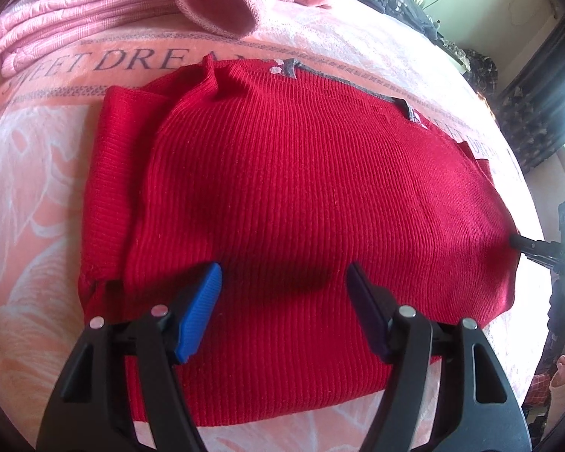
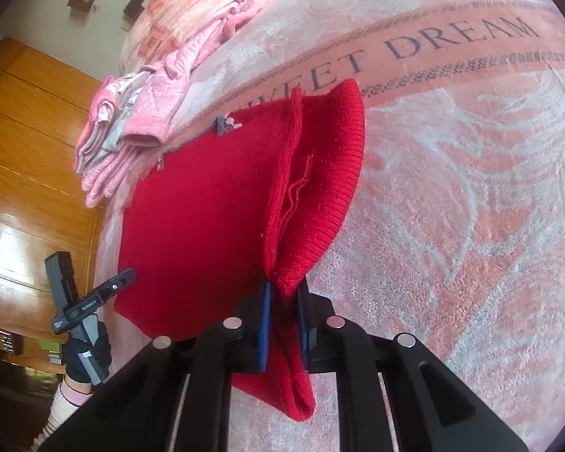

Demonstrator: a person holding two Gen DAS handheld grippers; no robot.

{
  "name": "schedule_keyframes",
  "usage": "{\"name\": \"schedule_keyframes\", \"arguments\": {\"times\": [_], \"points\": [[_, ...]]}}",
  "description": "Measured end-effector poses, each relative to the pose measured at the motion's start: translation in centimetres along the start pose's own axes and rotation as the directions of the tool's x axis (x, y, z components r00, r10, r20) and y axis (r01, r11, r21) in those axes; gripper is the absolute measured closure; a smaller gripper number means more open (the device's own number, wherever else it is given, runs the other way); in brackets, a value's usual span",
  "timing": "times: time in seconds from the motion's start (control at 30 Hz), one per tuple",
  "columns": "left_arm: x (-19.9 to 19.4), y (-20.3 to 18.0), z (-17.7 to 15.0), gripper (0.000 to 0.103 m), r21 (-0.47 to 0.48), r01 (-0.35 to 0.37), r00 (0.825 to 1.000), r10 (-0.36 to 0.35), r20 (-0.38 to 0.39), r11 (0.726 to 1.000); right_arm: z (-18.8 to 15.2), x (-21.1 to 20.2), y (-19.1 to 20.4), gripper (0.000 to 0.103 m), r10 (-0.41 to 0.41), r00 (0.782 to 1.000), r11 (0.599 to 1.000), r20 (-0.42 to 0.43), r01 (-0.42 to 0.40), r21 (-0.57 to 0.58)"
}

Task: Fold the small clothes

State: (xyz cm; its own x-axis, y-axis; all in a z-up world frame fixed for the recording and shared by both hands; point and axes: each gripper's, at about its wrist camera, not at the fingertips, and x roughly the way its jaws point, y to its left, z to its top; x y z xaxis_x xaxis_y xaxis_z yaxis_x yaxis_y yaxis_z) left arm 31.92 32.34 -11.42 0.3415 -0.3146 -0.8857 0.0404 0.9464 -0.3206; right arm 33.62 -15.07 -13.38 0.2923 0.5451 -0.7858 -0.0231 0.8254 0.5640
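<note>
A red sweater is being folded on a pink bed cover.

The red sweater (image 1: pixel 282 196) is spread in the middle of the frame on the bed cover (image 1: pixel 37 196), so it can be folded flat. Its edge is pinched tight in the right gripper (image 2: pixel 284 316), likely to be lifted over. The left gripper (image 1: pixel 284 286) is held just above the knit, fingers wide apart, nothing in it. Pink clothes (image 1: pixel 75 11) are piled at the upper left.

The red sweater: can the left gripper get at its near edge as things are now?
Probably yes. The left gripper is open just above the red sweater, with nothing between them. The right gripper holds the far side edge, away from it.
</note>
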Motion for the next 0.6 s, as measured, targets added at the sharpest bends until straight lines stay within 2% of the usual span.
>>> {"name": "schedule_keyframes", "arguments": {"times": [0.27, 0.6], "points": [[0.3, -0.3, -0.2, 0.035, 0.029, -0.015, 1.0, 0.015, -0.001, 0.999, -0.7, 3.0, -1.9, 0.091, -0.015, 0.999, 0.997, -0.036, 0.017, 0.07], [0.9, -0.6, -0.1, 0.03, 0.037, -0.023, 1.0, 0.022, 0.004, 0.999, -0.6, 3.1, -2.1, 0.091, 0.0, 0.999, 0.997, -0.033, 0.002, 0.081]]}}
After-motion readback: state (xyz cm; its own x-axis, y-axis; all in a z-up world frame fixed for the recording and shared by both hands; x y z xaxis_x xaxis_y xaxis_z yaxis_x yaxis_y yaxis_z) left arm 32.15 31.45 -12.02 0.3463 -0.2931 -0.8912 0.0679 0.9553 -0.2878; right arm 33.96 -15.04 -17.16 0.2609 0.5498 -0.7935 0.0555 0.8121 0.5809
